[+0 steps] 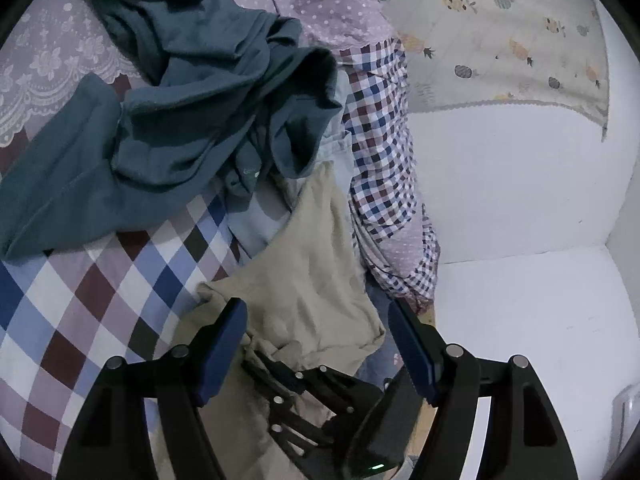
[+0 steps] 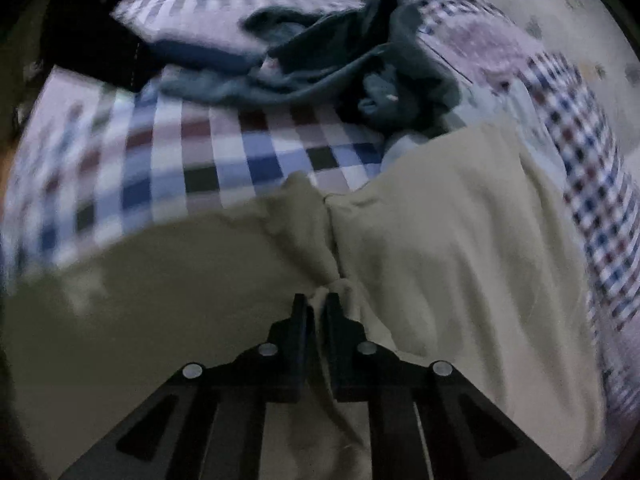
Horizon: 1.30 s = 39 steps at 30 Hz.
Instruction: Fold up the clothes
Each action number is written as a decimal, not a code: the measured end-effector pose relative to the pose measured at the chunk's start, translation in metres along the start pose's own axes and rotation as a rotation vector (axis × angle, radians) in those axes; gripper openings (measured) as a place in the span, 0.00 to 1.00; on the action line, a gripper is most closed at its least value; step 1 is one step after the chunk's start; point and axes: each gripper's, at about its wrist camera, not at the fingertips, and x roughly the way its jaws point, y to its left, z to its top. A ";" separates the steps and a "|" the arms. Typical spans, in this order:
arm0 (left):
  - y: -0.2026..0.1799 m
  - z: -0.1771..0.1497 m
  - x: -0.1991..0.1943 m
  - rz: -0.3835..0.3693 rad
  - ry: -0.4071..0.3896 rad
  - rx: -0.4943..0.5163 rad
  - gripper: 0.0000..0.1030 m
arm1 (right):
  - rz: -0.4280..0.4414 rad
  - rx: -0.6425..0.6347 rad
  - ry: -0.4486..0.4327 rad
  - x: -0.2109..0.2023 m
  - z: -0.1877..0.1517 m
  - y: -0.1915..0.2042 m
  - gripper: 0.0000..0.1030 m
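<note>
A beige garment [image 1: 308, 264] lies on the checked bedspread [image 1: 80, 300], running from the bed's edge toward a heap of dark teal clothes [image 1: 192, 108]. My left gripper [image 1: 316, 316] stands open just above the beige cloth's near end, nothing between its blue pads [image 1: 224, 344]. Below it, the other gripper's black body [image 1: 328, 412] shows. In the right wrist view, my right gripper [image 2: 318, 300] is shut on a bunched fold of the beige garment [image 2: 440, 232], which spreads to both sides. The teal heap [image 2: 352, 64] lies beyond it.
A small-checked quilt with a lilac dotted side [image 1: 380, 160] is bunched along the bed's right edge. A white floor [image 1: 520, 300] and a fruit-print mat [image 1: 500, 28] lie to the right. A pillow [image 2: 192, 28] rests at the far end. Lace cloth [image 1: 48, 64] covers the far left.
</note>
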 end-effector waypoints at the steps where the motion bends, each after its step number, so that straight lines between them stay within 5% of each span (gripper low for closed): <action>1: 0.000 0.001 -0.001 -0.004 -0.002 -0.001 0.75 | 0.031 0.050 -0.018 -0.008 0.001 -0.007 0.06; 4: -0.003 0.004 -0.007 -0.008 -0.009 0.005 0.75 | 0.122 0.198 -0.074 -0.031 0.004 -0.027 0.06; 21: -0.022 0.002 -0.011 0.062 0.013 0.112 0.75 | -0.033 0.886 -0.438 -0.121 0.034 -0.105 0.08; 23: -0.022 0.002 -0.010 0.067 0.019 0.115 0.75 | -0.064 0.866 -0.364 -0.101 0.054 -0.112 0.13; 25: -0.021 0.001 -0.009 0.066 0.022 0.111 0.75 | -0.014 0.811 -0.207 -0.065 0.073 -0.122 0.47; 26: -0.021 0.001 -0.009 0.067 0.023 0.109 0.75 | 0.010 0.783 -0.133 -0.048 0.082 -0.127 0.46; 30: -0.020 0.001 -0.008 0.076 0.026 0.105 0.75 | -0.008 0.676 -0.089 -0.051 0.087 -0.130 0.54; 35: -0.018 0.001 -0.008 0.089 0.034 0.103 0.75 | -0.144 0.401 -0.058 -0.065 0.061 -0.121 0.59; 39: -0.018 0.000 -0.006 0.086 0.042 0.095 0.75 | -0.254 0.127 0.021 -0.045 0.036 -0.092 0.42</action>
